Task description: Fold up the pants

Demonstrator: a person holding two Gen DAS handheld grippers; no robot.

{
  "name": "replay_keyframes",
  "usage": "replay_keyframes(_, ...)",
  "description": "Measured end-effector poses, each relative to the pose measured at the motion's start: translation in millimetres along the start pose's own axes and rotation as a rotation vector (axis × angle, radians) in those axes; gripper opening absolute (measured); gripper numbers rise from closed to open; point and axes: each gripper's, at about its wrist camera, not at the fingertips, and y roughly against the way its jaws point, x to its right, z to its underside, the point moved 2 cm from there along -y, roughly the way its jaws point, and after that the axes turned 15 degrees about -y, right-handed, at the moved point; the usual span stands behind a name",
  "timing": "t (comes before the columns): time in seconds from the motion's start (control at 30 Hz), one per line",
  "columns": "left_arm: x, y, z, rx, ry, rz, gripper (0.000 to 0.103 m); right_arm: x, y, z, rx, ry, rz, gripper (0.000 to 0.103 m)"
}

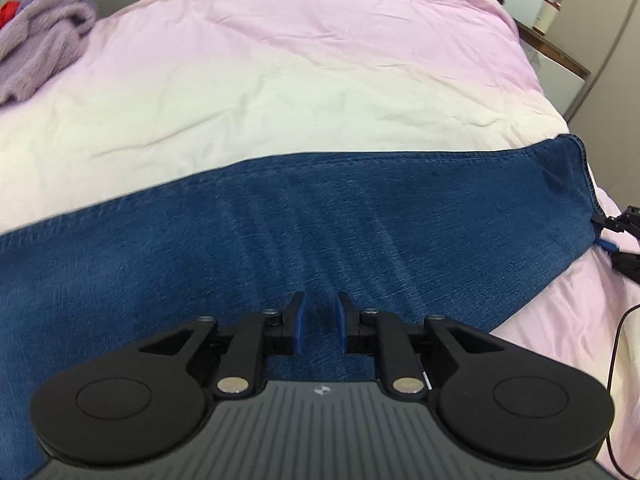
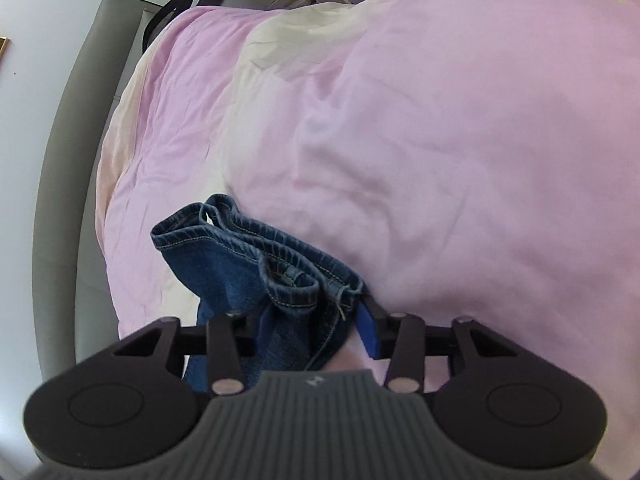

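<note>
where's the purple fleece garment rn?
In the left wrist view, the purple fleece garment lies bunched at the far upper-left on the pink bedcover, well beyond the jeans; it doesn't show in the right wrist view.

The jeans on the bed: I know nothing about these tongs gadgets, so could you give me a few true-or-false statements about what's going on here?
1. The jeans lie on a pink and cream bed cover. True.
2. A fuzzy lilac garment lies on top of the jeans. False: it lies well apart from them, at the far left of the bed.
3. Bunched denim sits between the fingers of the right tongs. True.
4. The jeans are black. False: they are blue denim.
5. The left tongs hang over bare bed cover. False: they are above the flat stretch of denim, with only a narrow gap between their pads.
</note>
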Motion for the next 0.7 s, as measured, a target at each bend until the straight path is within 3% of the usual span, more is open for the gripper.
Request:
replay_keyframes(0.03,5,0,-1,0.01,-0.029,0.002,0.02,-5,3,1,0.011,0.035,0.005,0.015)
replay_keyframes(0.1,17,-3,-3,0.026,-0.073,0.024,0.02,-18,12,2,0.025,0.135,0.008,0.009)
replay_keyframes(0.23,42,-18,-4,0.073,-0.104,0.098,0.02,-55,32,8,0.042,0.282,-0.003,0.008)
replay_keyframes(0.33,61,-38,-4,0.058,-0.099,0.127,0.02,-84,44,18,0.064,0.372,0.003,0.007)
replay_keyframes(0.47,75,-62,1,-0.008,-0.114,0.069,0.02,-120,62,38,0.072,0.487,-0.008,0.007)
replay_keyframes(0.6,73,-57,4,-0.002,-0.1,0.062,0.02,-162,81,74,0.084,0.648,-0.031,0.007)
replay_keyframes(0.7,63,-36,10,0.003,-0.06,0.102,0.02,-200,99,113,0.084,0.783,-0.072,0.007)
